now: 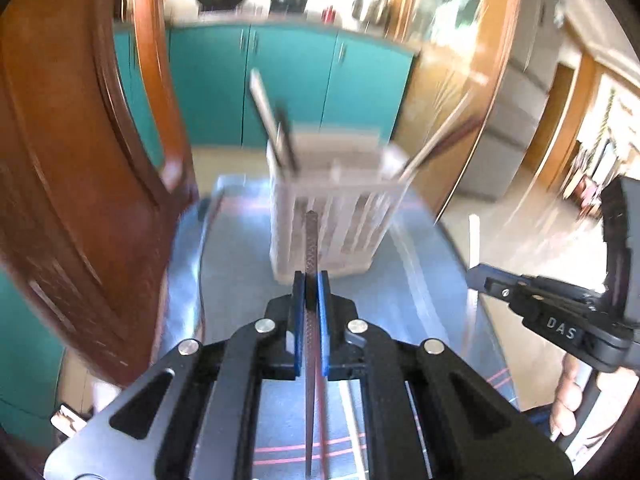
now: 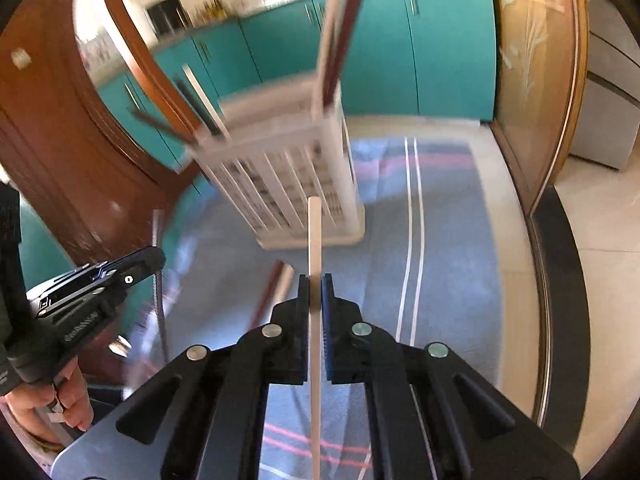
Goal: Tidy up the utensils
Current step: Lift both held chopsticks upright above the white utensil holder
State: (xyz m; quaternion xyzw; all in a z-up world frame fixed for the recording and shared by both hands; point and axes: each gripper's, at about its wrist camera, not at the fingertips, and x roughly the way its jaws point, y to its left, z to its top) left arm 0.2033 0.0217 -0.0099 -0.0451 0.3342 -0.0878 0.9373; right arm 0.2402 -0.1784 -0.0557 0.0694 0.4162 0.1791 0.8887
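**Both tongs loaded; utensil caddy ahead on the table**

Left side: the left tongs (image 1: 311, 294) are clamped on a dark textured chopstick (image 1: 311, 240). The stick runs straight forward between the blue pads (image 1: 324, 320), and its tip points at the lower front of the white slotted utensil caddy (image 1: 340, 220). In the right wrist view, the same left tongs (image 2: 154, 258) appear at the left edge with the thin dark stick passing through them.

Centre: the caddy stands upright on a blue striped cloth (image 1: 420, 280) that covers the table. Several sticks lean out of its top: a pale one and dark ones at the left corner (image 1: 276, 128), and a pale and reddish pair at the right corner (image 1: 444, 136). The background is motion-blurred; finer detail inside the caddy cannot be read.

On the cloth, just in front of the caddy, lie a reddish-brown chopstick (image 2: 266, 296) and a pale one, side by side.

Right side: the right tongs (image 2: 316, 294) are closed on a cream-coloured chopstick (image 2: 314, 240), which points forward toward the caddy base (image 2: 316, 240). Teal cabinets (image 2: 420, 52) stand behind.
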